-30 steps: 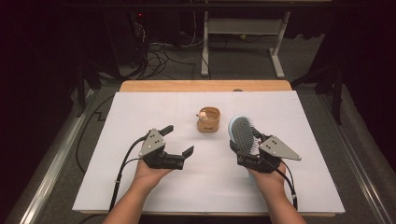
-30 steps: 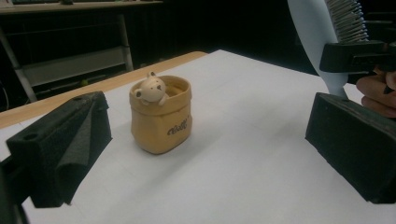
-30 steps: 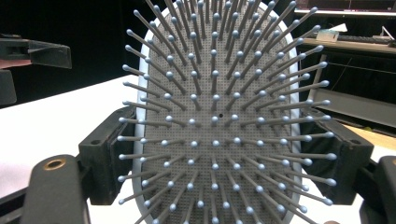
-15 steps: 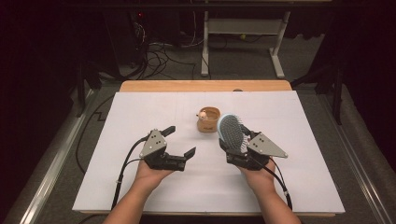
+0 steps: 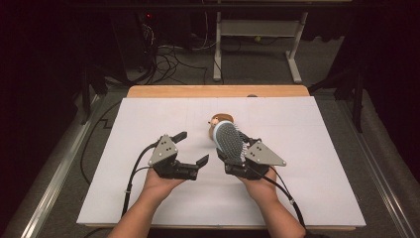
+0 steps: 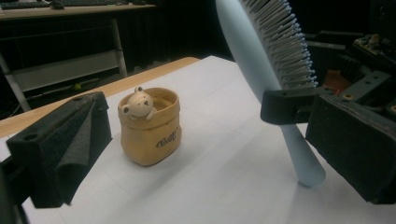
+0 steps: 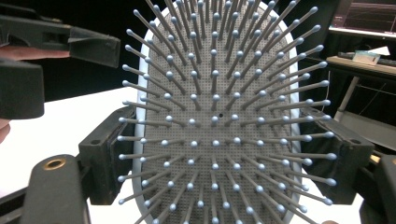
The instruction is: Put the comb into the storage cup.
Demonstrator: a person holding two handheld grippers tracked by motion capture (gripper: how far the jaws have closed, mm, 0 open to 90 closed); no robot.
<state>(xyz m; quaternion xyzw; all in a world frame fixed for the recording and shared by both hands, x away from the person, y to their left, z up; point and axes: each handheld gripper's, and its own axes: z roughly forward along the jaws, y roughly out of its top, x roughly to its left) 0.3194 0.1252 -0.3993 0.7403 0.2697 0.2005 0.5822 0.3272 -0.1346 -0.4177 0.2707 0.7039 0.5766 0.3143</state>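
Nearest me, my left gripper (image 5: 190, 147) hovers over the white table cover (image 5: 322, 163) with its jaws spread and nothing between them. Beside it, my right gripper (image 5: 229, 154) is pinching the hairbrush (image 5: 229, 140): in the right gripper view the jaws press against both edges of the pale blue brush head (image 7: 215, 121), bristles facing the camera. In the left gripper view the handle (image 6: 299, 154) points down, its end just above the cover. Just beyond the brush stands a small tan cup (image 6: 152, 126) with a bear figure (image 6: 138, 103) at its rim, upright on the cover.
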